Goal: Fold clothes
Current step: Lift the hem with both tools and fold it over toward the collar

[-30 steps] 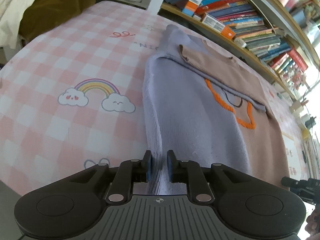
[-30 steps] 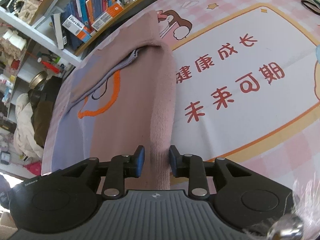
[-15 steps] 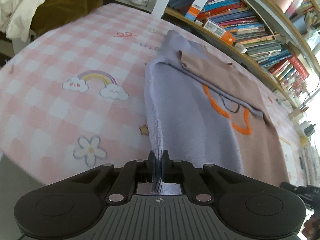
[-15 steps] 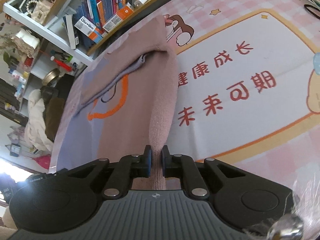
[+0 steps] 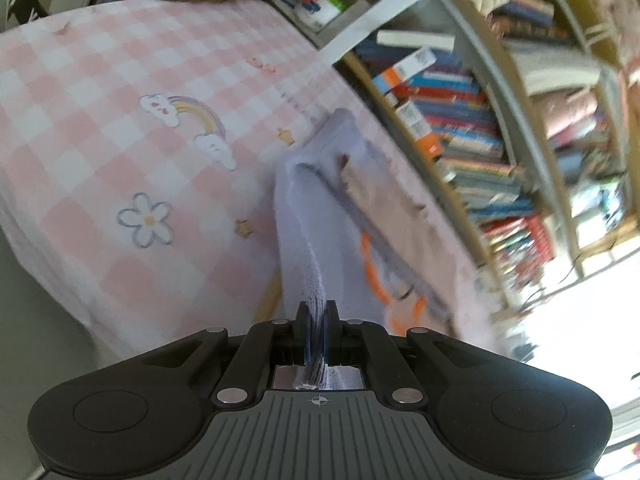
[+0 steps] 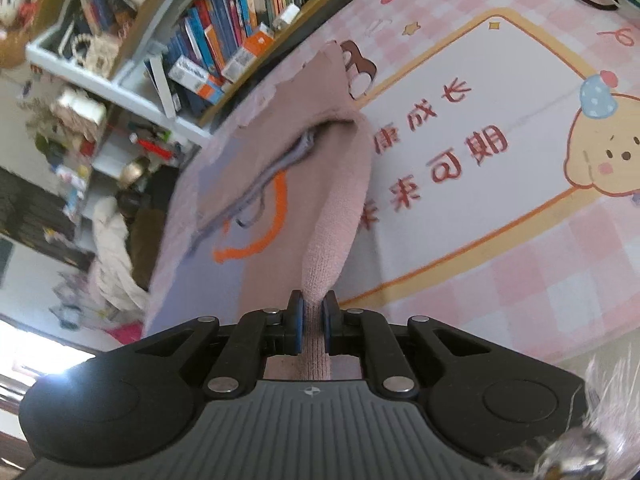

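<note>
A sweater [image 5: 320, 216] – lilac on one half, dusty pink on the other – was stretched taut, its hem clamped by the left tool [image 5: 317, 316] and right tool [image 6: 313, 312].

A: Sweater [image 5: 320, 216] position?

B: On the tablecloth [image 5: 100, 128], its near edge raised and clamped in the left gripper [image 5: 317, 320] at one corner and the right gripper [image 6: 313, 320] at the other.

A: Behind it?

B: Bookshelf [image 6: 240, 28] along the table's far side.

A: Left of the sweater?

B: Rainbow print [image 5: 188, 120], with the flower print [image 5: 146, 220] nearer the table edge.
</note>
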### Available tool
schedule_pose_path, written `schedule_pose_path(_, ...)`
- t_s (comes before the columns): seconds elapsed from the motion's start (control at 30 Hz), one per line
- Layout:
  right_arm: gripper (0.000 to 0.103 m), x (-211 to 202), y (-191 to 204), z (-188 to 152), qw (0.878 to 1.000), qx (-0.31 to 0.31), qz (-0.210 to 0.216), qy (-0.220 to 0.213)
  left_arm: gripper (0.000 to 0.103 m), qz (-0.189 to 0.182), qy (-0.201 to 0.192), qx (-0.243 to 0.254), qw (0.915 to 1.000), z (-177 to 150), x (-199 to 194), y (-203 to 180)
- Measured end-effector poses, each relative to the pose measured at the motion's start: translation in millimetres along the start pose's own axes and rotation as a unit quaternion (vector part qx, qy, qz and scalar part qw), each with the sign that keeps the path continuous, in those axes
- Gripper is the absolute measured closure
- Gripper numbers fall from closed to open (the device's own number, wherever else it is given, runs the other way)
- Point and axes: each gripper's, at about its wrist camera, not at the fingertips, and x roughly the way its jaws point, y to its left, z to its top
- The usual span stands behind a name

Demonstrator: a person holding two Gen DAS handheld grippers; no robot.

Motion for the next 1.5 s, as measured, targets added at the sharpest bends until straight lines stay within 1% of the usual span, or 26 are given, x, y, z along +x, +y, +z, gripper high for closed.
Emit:
schedule_pose_path(0.1, 0.094, -2.6, 11.6, 14.3, 1.0, -0.004, 0.023, -0.014, 0.099, -0.025, -0.018, -0.012, 0.9994, 7.2, -1.7, -6.3)
schedule_pose_path(0.27, 0.094, -1.2, 30.3, 46.4, 0.997, -0.005, 0.055, -0.049, 0.099, -0.064, -0.046, -0.022, 0.9967, 37.6, 7.8, -22.8)
schedule_pose_path(0.37, 0.094, 4.2, 36.8, 72.3, 0.995, 0.001, 0.058, -0.078, 0.099, -0.085, -0.063, -0.024, 0.9941, 63.9, 20.2, -35.6)
schedule_pose_path(0.47, 0.094, 9.5, 42.6, 98.3, 0.992, 0.021, 0.062, -0.107, 0.099, -0.093, -0.074, -0.016, 0.9928, 86.3, 30.3, -47.1)
schedule_pose_path(0.53, 0.094, 15.8, 45.6, 113.6, 0.991, 0.024, 0.061, -0.119, 0.099, -0.098, -0.078, -0.007, 0.9921, 101.3, 39.6, -54.5)
schedule_pose_path(0.63, 0.094, 30.2, 47.3, 132.2, 0.99, 0.029, 0.052, -0.127, 0.099, -0.096, -0.075, 0.0, 0.9925, 120.3, 57.7, -61.8)
schedule_pose_path(0.77, 0.094, 52.8, 39.6, 150.6, 0.989, 0.052, 0.045, -0.134, 0.099, -0.09, -0.065, -0.006, 0.9938, 139.7, 84.3, -58.9)
schedule_pose_path(0.83, 0.094, 65.2, 35.3, 159.3, 0.988, 0.062, 0.04, -0.135, 0.099, -0.084, -0.059, -0.007, 0.9947, 147.6, 98.5, -57.8)
schedule_pose_path(0.97, 0.094, 91.1, 31.3, 175.2, 0.989, 0.063, 0.021, -0.134, 0.099, -0.068, -0.044, 0.001, 0.9967, 161.7, 125.3, -57.7)
schedule_pose_path(1.17, 0.094, 124.1, 20.7, 192.4, 0.989, 0.073, -0.012, -0.129, 0.099, -0.044, -0.024, 0.014, 0.9987, 177.4, 162.5, -54.9)
schedule_pose_path(1.33, 0.094, 142.6, 14.2, 199.0, 0.988, 0.083, -0.042, -0.124, 0.098, -0.022, -0.007, 0.028, 0.9993, 181.0, 183.8, -54.8)
schedule_pose_path(1.37, 0.093, 145.2, 12.8, 200.1, 0.987, 0.087, -0.047, -0.124, 0.097, -0.022, -0.004, 0.031, 0.9993, 181.6, 186.8, -55.1)
schedule_pose_path(1.4, 0.09, 147.7, 11.5, 201.2, 0.987, 0.09, -0.053, -0.124, 0.091, -0.028, 0.001, 0.034, 0.999, 182.7, 187.9, -55.2)
schedule_pose_path(1.43, 0.082, 147.9, 10.5, 202.0, 0.986, 0.093, -0.06, -0.128, 0.082, -0.036, 0.004, 0.036, 0.9987, 184.2, 188.5, -55.3)
schedule_pose_path(1.47, 0.063, 145.2, 10.4, 203.0, 0.983, 0.095, -0.07, -0.138, 0.077, -0.05, 0.006, 0.035, 0.9981, 186.5, 187.2, -55.3)
schedule_pose_path(1.5, 0.058, 141.8, 10.6, 203.9, 0.981, 0.093, -0.077, -0.149, 0.061, -0.06, 0.004, 0.036, 0.9976, 189.0, 184.2, -55.8)
